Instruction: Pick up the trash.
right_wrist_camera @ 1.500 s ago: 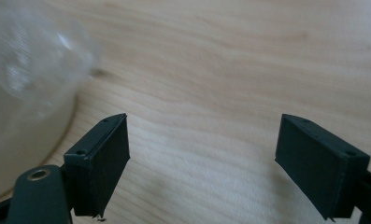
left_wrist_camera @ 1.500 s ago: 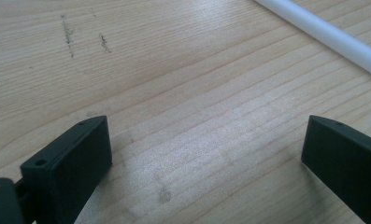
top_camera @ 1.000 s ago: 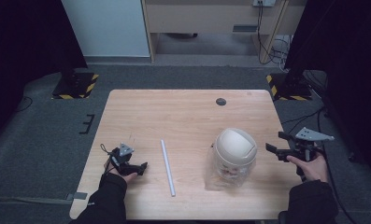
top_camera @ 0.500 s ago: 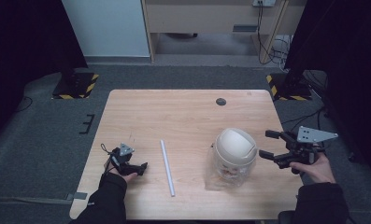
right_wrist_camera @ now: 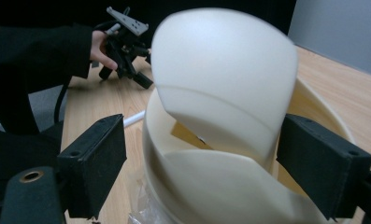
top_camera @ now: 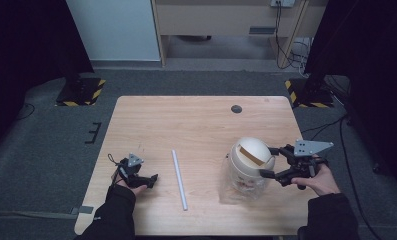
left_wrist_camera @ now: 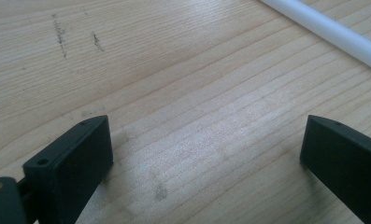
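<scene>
Where the wooden table stands, grey carpet surrounds it; a pale cabinet and dark curtains sit beyond, and a small dark disc lies near the far edge. Right gripper has moved in from the table's right edge since a second ago; its jaws, spread wide, now flank the bin without touching. Left gripper unchanged, resting low at the near left, jaws apart over bare wood. White tube unmoved between gripper and bin. Bin: cream, round, domed swing lid tilted, clear liner bag bunched at its base, near right of the table.
</scene>
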{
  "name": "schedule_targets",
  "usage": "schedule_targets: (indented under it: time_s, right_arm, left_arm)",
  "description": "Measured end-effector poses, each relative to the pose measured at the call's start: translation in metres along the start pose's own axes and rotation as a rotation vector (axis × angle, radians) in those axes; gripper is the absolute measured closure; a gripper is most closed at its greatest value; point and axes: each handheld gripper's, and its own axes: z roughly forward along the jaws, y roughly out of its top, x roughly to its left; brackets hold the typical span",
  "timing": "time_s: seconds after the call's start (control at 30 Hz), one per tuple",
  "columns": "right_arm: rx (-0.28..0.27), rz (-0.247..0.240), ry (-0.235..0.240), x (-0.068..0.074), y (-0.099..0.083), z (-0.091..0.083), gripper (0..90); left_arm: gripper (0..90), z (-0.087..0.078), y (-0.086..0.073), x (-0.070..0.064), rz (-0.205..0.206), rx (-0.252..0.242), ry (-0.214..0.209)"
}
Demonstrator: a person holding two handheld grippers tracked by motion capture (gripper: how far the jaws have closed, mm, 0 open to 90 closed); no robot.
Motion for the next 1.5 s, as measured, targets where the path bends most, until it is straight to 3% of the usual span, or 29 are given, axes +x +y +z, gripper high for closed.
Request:
schedule_targets:
  time_s: [0.33,0.53,0.6,0.73,0.9,0.93,1.0,1.03,1.07,1.1,1.13,1.17,1.2,1.27,1.3,1.37,1.43,1.5]
  right_arm:
    - [0.004,0.025,-0.009,-0.003,-0.006,0.012,14.7]
    - [-0.028,0.047,-0.011,-0.005,-0.007,0.011,16.6]
    - [-0.05,0.047,-0.017,-0.005,-0.005,0.007,17.5]
    - [-0.111,0.047,-0.026,-0.004,0.002,-0.005,17.5]
    - [-0.21,0.054,-0.071,-0.004,0.01,-0.026,17.5]
    - [-0.21,0.054,-0.071,-0.004,0.01,-0.026,17.5]
    - [-0.241,0.061,-0.113,-0.006,0.011,-0.032,17.1]
    - [-0.26,0.071,-0.178,-0.01,0.01,-0.038,16.7]
    - [-0.26,0.071,-0.178,-0.01,0.01,-0.038,16.7]
    - [-0.274,0.088,-0.224,-0.012,0.008,-0.04,16.3]
    - [-0.274,0.088,-0.224,-0.012,0.008,-0.04,16.3]
    - [-0.285,0.11,-0.274,-0.016,0.004,-0.042,16.2]
    - [-0.285,0.11,-0.274,-0.016,0.004,-0.042,16.2]
    - [-0.285,0.126,-0.32,-0.019,0.001,-0.044,16.0]
    - [-0.287,0.153,-0.365,-0.022,-0.003,-0.046,16.0]
    - [-0.287,0.16,-0.382,-0.023,-0.005,-0.047,16.1]
    - [-0.263,0.201,-0.443,-0.028,-0.013,-0.051,15.6]
    - [-0.254,0.215,-0.458,-0.03,-0.015,-0.052,15.6]
  left_arm:
    - [3.7,-0.001,0.001,0.0,-0.003,0.004,-0.002]
    - [14.8,-0.006,0.004,0.0,-0.024,0.014,-0.007]
    - [16.4,-0.009,0.007,-0.001,-0.021,-0.006,0.0]
    - [20.1,-0.013,0.013,-0.01,-0.017,-0.047,-0.008]
    - [24.2,-0.015,0.021,-0.033,0.018,-0.092,-0.039]
    - [24.2,-0.014,0.022,-0.038,0.024,-0.097,-0.046]
    - [26.1,-0.013,0.025,-0.047,0.033,-0.103,-0.054]
    - [27.2,-0.012,0.026,-0.052,0.041,-0.108,-0.058]
    - [27.2,-0.012,0.026,-0.054,0.043,-0.108,-0.058]
    - [27.9,-0.01,0.028,-0.061,0.05,-0.11,-0.065]
    - [27.9,-0.008,0.029,-0.066,0.059,-0.108,-0.071]
    - [28.7,-0.002,0.03,-0.076,0.074,-0.096,-0.092]
    - [29.0,-0.002,0.03,-0.076,0.074,-0.096,-0.092]
    - [29.4,0.005,0.032,-0.087,0.098,-0.073,-0.095]
    - [31.5,0.009,0.033,-0.093,0.112,-0.052,-0.087]
    - [31.6,0.014,0.034,-0.099,0.111,-0.037,-0.089]
    - [34.7,0.018,0.033,-0.103,0.117,-0.017,-0.084]
    - [35.9,0.021,0.032,-0.105,0.123,0.002,-0.08]
